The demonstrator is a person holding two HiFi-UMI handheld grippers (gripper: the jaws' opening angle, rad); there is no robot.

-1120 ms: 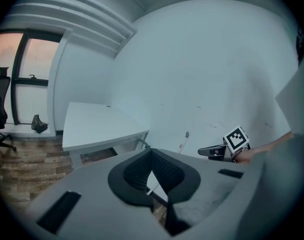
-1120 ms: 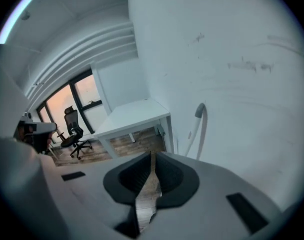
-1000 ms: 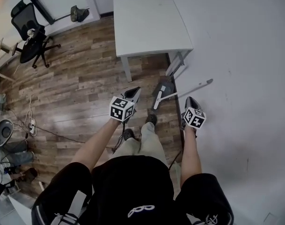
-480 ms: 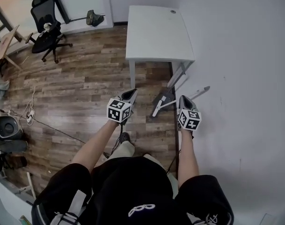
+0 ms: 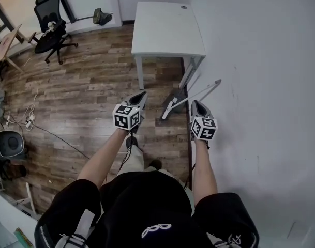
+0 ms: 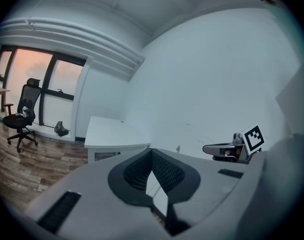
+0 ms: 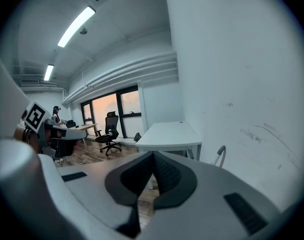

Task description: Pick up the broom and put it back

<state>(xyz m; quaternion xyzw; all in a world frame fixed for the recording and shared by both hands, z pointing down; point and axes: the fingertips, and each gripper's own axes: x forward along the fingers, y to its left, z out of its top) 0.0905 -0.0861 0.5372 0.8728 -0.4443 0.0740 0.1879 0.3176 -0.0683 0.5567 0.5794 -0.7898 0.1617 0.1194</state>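
Observation:
The broom [image 5: 194, 95] leans against the white wall, its pale handle slanting up to the right and its dark head [image 5: 175, 98] on the wood floor by the table leg. My left gripper [image 5: 142, 94] is shut and empty, left of the broom head. My right gripper [image 5: 194, 104] is shut and empty, just short of the handle and not touching it. In the left gripper view the left gripper [image 6: 151, 151] has its pads meeting at the tip. The right gripper [image 7: 153, 154] looks the same in the right gripper view, where the broom's curved handle end [image 7: 220, 153] shows against the wall.
A white table [image 5: 167, 27] stands against the wall beyond the broom. A black office chair [image 5: 49, 31] and a dark object [image 5: 102, 16] sit by the windows at the far left. Cables [image 5: 28, 119] trail across the floor at left. The wall [image 5: 260, 87] runs along the right.
Both grippers have risen and moved forward, closer to the broom and wall. The broom stays leaning where it was. Neither gripper has taken hold of anything.

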